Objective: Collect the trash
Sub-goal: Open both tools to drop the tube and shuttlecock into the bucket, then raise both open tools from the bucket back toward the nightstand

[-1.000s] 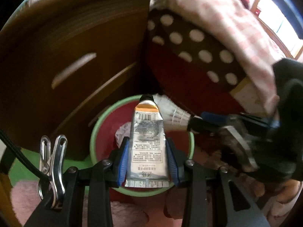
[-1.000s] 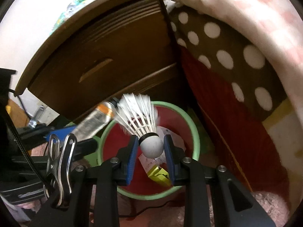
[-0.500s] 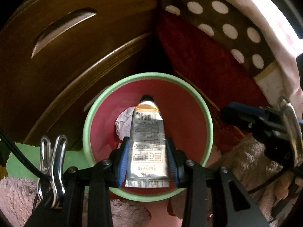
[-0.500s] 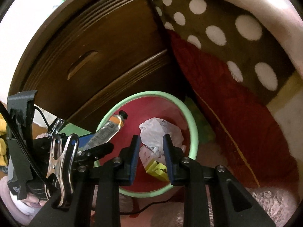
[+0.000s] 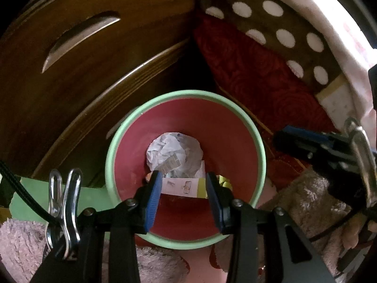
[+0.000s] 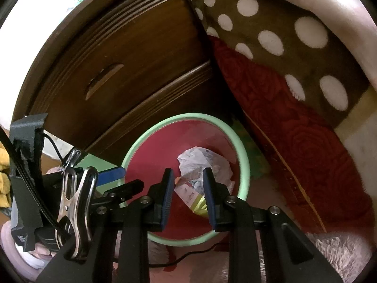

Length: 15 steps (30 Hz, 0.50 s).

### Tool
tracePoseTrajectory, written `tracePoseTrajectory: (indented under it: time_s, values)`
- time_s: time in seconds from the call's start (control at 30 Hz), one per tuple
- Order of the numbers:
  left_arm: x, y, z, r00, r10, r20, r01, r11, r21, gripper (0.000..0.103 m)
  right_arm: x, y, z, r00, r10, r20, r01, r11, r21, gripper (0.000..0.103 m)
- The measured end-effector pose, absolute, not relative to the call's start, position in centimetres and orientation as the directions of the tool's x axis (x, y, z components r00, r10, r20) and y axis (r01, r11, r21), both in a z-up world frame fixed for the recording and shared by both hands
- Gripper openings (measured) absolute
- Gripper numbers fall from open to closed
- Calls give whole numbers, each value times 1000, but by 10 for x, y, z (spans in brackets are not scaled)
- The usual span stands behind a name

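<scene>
Both tools hovering w/ jaws apart & empty, left tool [image 5: 183, 193] and right tool [image 6: 188, 193] pointing down into the bin [image 5: 258, 139], where the tube [image 6: 188, 178] is lying on crumpled paper [image 5: 174, 151] directly below.

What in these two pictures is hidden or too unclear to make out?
- Bottom of the bin: covered by crumpled paper in both views.
- Print on the leaflet: too small; the left gripper fingers cut off its ends.
- Tube: mostly hidden among the paper, right view.
- Right gripper: holds nothing; in the left view the edge crops it.
</scene>
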State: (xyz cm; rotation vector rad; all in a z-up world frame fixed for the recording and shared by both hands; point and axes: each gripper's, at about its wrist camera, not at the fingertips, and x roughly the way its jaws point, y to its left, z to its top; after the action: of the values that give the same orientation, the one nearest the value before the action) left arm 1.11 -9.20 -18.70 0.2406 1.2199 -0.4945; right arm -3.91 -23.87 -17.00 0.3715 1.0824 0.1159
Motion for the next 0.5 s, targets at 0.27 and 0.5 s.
tracePoseTrajectory:
  time_s: [0.27, 0.5]
  values:
    - [4, -89, -166, 296, -249, -922, 483, 872, -80, 40, -43, -236, -166, 493, 279, -824, 68, 932, 356, 27]
    - [-2, -86, -132, 363, -268, -892, 482, 874, -67, 40, -47, -231, -157, 525, 291, -800, 44, 929, 367, 27]
